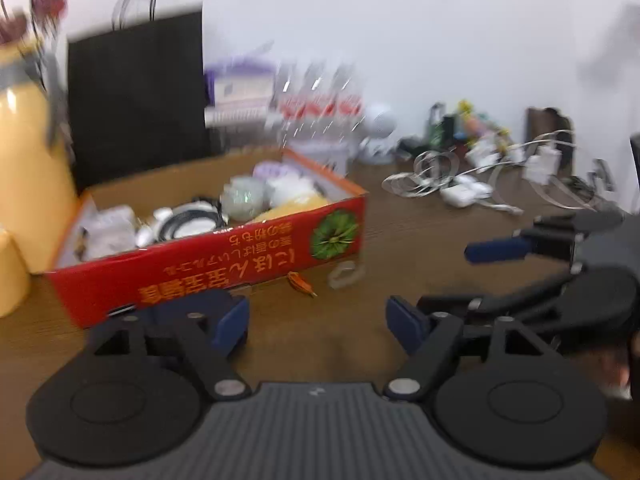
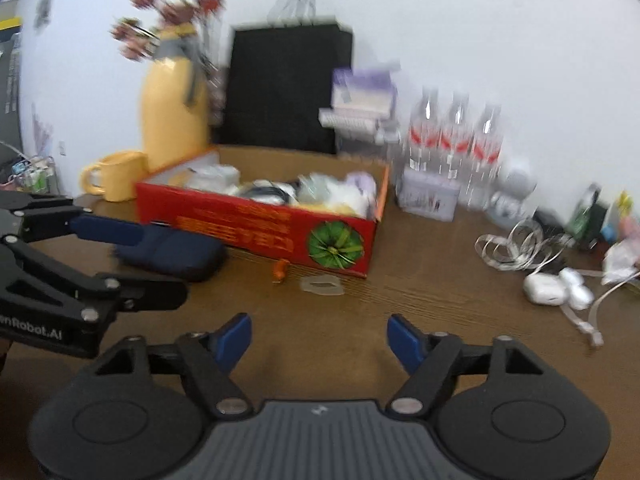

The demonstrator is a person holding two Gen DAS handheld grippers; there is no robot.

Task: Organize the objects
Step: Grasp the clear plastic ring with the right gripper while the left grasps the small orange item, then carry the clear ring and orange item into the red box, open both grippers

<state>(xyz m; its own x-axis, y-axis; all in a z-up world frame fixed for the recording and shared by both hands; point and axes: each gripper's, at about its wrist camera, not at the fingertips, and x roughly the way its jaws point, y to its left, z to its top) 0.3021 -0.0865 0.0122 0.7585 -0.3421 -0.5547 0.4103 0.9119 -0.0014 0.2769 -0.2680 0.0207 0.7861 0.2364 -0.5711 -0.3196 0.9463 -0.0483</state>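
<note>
A red cardboard box (image 1: pixel 208 268) (image 2: pixel 256 232) holding several small items stands on the brown table. In front of it lie a small orange piece (image 1: pixel 301 282) (image 2: pixel 280 270) and a clear ring-like piece (image 1: pixel 345 274) (image 2: pixel 322 286). A dark navy pouch (image 2: pixel 172 256) rests by the box, partly hidden behind my left gripper's left finger. My left gripper (image 1: pixel 318 322) (image 2: pixel 132 260) is open over bare table, nothing between its pads. My right gripper (image 2: pixel 320 336) (image 1: pixel 468 276) hovers beside it, open and holding nothing.
A yellow vase (image 2: pixel 172 116), yellow mug (image 2: pixel 116 176) and black paper bag (image 1: pixel 136 96) (image 2: pixel 288 84) stand behind the box. Water bottles (image 2: pixel 456 140), silver ribbon (image 1: pixel 432 176) (image 2: pixel 516 248) and white earbud cases (image 1: pixel 466 194) (image 2: pixel 556 292) clutter the right.
</note>
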